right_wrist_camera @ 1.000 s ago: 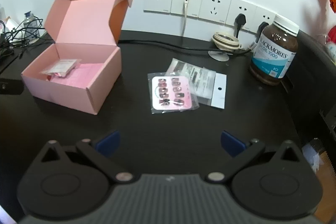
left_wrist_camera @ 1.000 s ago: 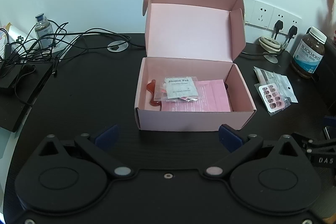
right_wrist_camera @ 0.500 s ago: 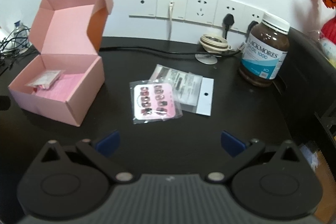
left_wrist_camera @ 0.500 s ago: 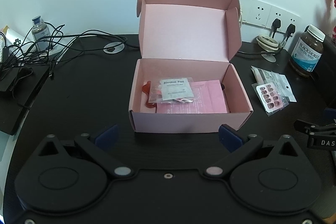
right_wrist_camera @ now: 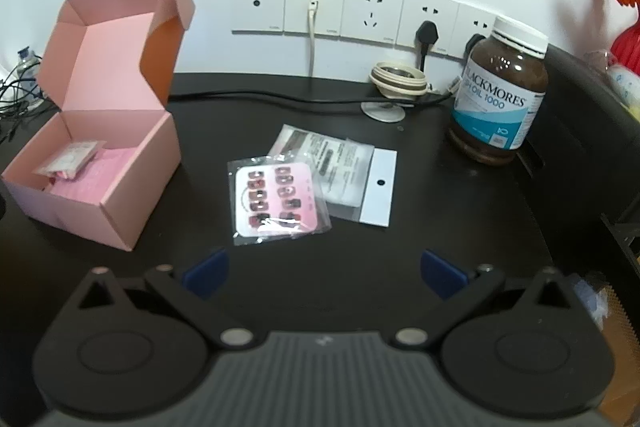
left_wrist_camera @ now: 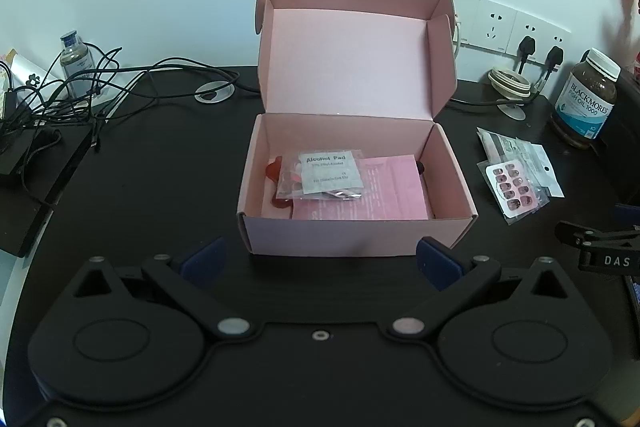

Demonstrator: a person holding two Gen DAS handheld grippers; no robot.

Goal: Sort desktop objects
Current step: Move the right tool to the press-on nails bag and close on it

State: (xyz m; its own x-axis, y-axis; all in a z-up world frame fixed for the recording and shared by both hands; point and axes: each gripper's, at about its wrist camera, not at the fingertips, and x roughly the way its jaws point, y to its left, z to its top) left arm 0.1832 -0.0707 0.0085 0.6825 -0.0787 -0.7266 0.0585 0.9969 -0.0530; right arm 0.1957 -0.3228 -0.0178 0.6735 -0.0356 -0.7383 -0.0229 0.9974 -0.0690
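While both claws hung over the dark desk point(right_wrist_camera: 460, 211) with nothing between their blue pads, the left claw point(left_wrist_camera: 320, 259) faced the near wall of the pink box point(left_wrist_camera: 356, 231), spread wide, and the right claw point(right_wrist_camera: 324, 271), equally spread, pointed at two flat packets. The box stood with its lid tipped up against the wall; inside lay a clear bag holding an alcohol pad point(left_wrist_camera: 326, 173) on top of a pink sheet point(left_wrist_camera: 388, 191), with something red at the left. Outside the box, to its right, the nail-tip packet point(right_wrist_camera: 278, 199) lay on the desk, its corner overlapping a clear sachet with a white header point(right_wrist_camera: 352, 175). Further right, near the wall sockets point(right_wrist_camera: 372, 13), stood a brown supplement bottle point(right_wrist_camera: 500, 95). Tangled black cables point(left_wrist_camera: 60, 95) covered the desk's far left.
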